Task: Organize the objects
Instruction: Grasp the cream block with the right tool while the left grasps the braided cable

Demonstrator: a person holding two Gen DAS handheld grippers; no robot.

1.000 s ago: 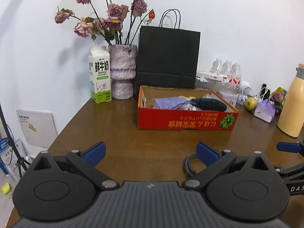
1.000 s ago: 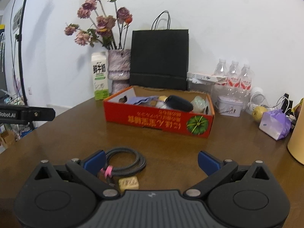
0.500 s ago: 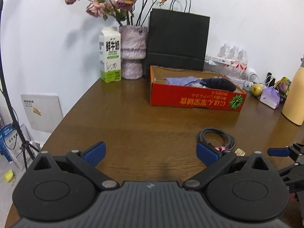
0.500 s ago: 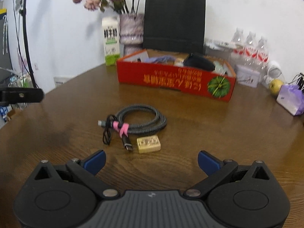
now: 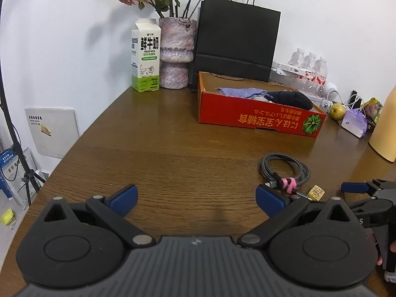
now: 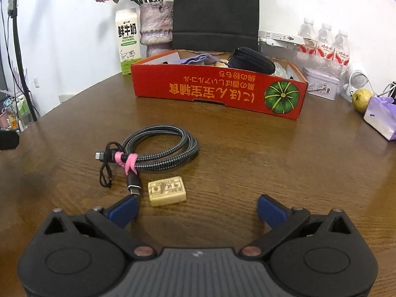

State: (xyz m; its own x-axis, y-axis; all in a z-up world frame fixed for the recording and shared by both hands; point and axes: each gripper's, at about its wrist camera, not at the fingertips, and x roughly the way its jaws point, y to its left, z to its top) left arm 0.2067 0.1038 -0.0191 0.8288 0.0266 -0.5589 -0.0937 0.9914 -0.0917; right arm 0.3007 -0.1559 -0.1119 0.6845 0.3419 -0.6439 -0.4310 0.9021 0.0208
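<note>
Cable (image 6: 158, 148): a coiled braided cable bound with a pink tie (image 6: 128, 162), lying flat on the tabletop (image 6: 247, 153) left of centre in the right wrist view; in the left wrist view it sits at the right, just above the right blue pad.
Eraser-like block (image 6: 167, 190): a small cream block with printing on top, just beside the cable's plug end, below centre in the right wrist view; what it is exactly is hard to tell.
Red box (image 6: 217, 89): a shallow red cardboard tray with a pumpkin picture on its front wall, upper centre of the right wrist view, well apart from the cable.
Box contents: a black zip pouch (image 6: 252, 59) and a purple cloth (image 6: 198, 58) lie inside; other items there are too hidden to name.
Right tool (image 6: 196, 209): jaws spread wide, nothing between the blue pads; the left pad is near the cable plug, not touching it as far as the view shows.
Left tool (image 5: 195, 198): jaws spread wide, empty, over bare tabletop in the lower half of its frame.
Back of tabletop: a milk carton (image 5: 146, 54), a vase (image 5: 175, 54) of dried roses and a black paper bag (image 5: 235, 39) stand in the upper centre of the left wrist view.
Right side: water bottles (image 6: 324, 42), a tin (image 6: 320, 84), an apple (image 6: 361, 99) and a purple bag (image 6: 381, 118).
</note>
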